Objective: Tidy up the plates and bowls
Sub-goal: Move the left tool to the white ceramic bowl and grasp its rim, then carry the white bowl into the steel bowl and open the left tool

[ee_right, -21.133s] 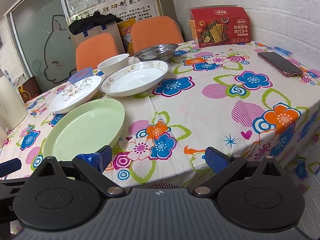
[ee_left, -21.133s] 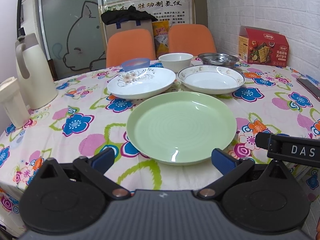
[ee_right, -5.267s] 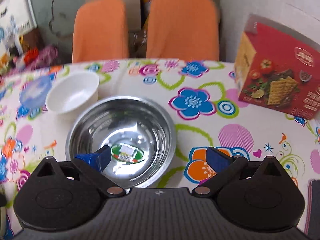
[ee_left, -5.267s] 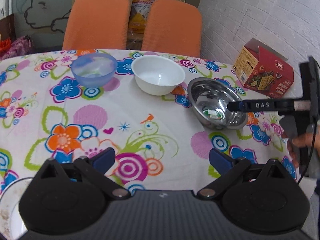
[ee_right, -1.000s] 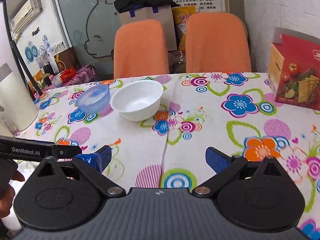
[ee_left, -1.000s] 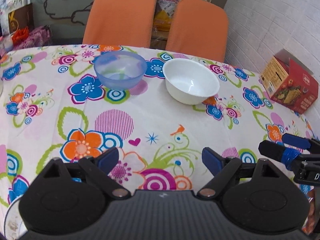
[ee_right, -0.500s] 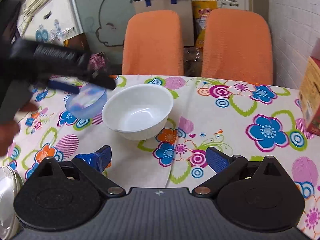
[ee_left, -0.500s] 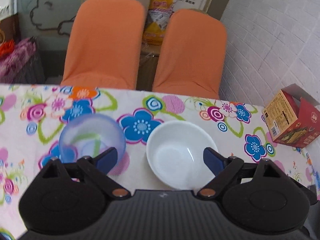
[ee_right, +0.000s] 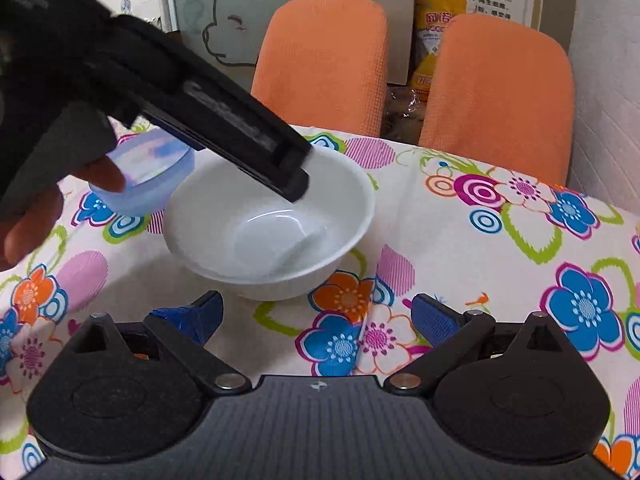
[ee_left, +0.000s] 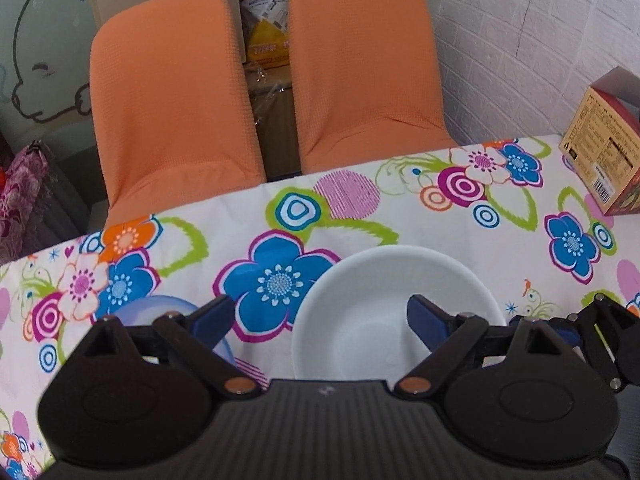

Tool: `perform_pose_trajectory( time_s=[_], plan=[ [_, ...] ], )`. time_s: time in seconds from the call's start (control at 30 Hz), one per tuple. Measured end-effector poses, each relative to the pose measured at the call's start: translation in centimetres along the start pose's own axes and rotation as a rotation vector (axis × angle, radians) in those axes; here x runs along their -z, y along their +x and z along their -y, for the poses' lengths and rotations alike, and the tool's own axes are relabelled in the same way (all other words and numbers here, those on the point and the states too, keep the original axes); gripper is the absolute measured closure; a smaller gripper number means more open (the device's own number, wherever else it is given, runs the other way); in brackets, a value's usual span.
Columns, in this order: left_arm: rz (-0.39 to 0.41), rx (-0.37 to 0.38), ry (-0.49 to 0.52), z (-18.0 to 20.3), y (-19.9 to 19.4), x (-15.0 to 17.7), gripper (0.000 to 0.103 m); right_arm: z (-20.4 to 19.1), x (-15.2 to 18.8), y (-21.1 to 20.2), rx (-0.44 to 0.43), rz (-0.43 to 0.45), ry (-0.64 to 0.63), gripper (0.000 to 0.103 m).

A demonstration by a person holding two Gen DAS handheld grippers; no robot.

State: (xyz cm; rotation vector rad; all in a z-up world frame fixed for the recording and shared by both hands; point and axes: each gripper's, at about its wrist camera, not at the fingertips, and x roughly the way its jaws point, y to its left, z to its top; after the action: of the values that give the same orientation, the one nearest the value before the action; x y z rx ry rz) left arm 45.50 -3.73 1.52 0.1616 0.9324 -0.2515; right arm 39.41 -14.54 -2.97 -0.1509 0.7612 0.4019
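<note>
With its fingers spread astride the white bowl's (ee_left: 394, 312) left rim near the tabletop's far edge, the left gripper (ee_left: 320, 318) should pinch squarely, the spread, empty right gripper (ee_right: 316, 314) clear.

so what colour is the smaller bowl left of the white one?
Translucent light blue plastic bowl; clearest in the right wrist view.

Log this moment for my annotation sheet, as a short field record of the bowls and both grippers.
white bowl: upright on the floral tablecloth
blue bowl: beside the white bowl, partly hidden
left gripper: jaws open, one finger over the white bowl's inside, the other outside its rim
right gripper: jaws open, holding nothing, short of the white bowl
behind table: two orange chairs
</note>
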Motion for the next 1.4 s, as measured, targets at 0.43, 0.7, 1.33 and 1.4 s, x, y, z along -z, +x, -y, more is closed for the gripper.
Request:
perform_pose_trajectory(
  time_s=[0.43, 0.7, 1.33, 1.4],
  plan=[
    [-0.024, 0.037, 0.014, 0.8, 2.1, 1.1, 0.034, -1.2, -1.1, 2.2, -0.035, 0.101, -0.054, 0.017],
    [0.033, 0.047, 0.023, 0.5, -0.8, 1.5, 0.048, -2.4, -1.6, -0.4, -0.003, 0.238, -0.107, 0.016],
    [0.168, 0.185, 0.075, 9.5, -17.9, 13.7, 0.047, -9.4, 7.9, -19.2, 0.134, 0.261, -0.123, 0.015],
    [0.169, 0.185, 0.101, 10.4, -18.5, 15.9, 0.046, -10.4, 9.5, -19.7, 0.146, 0.254, -0.103, 0.015]
  ],
)
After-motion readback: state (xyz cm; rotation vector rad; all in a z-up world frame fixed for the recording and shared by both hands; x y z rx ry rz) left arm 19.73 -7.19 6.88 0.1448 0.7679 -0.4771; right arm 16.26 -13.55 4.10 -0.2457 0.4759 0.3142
